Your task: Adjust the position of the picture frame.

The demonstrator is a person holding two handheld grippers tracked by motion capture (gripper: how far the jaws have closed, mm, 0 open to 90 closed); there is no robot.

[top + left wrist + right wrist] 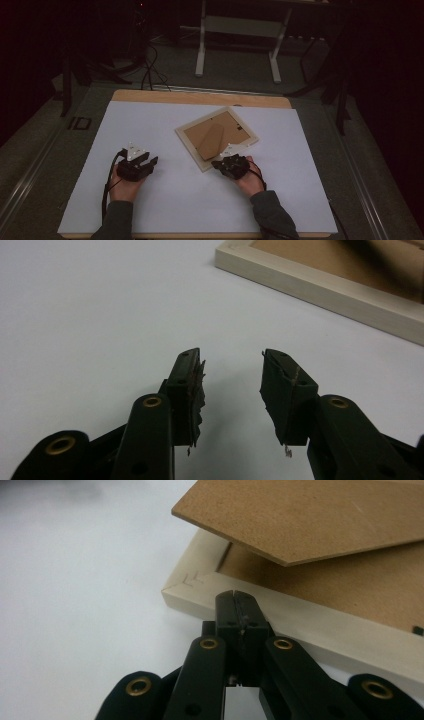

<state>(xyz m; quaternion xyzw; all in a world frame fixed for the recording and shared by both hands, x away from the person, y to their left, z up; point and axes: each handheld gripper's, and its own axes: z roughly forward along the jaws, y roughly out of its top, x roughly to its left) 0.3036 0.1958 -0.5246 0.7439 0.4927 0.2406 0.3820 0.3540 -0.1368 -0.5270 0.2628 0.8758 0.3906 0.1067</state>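
**Right tool closed at the picture frame's edge, left tool parted and empty**

Face down on the white sheet covering the table lies a pale wooden picture frame, turned so its corners point roughly toward the table's sides. Its brown backing board fills the inside, and a brown stand flap lies across that board, from near the middle toward the frame's near corner.

The right tool sits at the near right edge of the frame, held in the person's right hand, with the grey three-cornered plate on top overlapping the frame's rim in the high view. In the right gripper view, the right tool has its jaws pressed together with nothing between them. Their tips are at the pale rim of the frame, close to a mitred corner; whether they actually touch the wood cannot be told. Above the tips, the pointed end of the stand flap is raised clear of the backing board.

The left tool is held in the left hand well to the left of the frame, over bare white sheet. In the left gripper view, the left tool has its jaws partly apart with a clear gap and nothing in it. Its worn pads look ragged at the edges. One side of the frame runs across the upper right, apart from the jaws.
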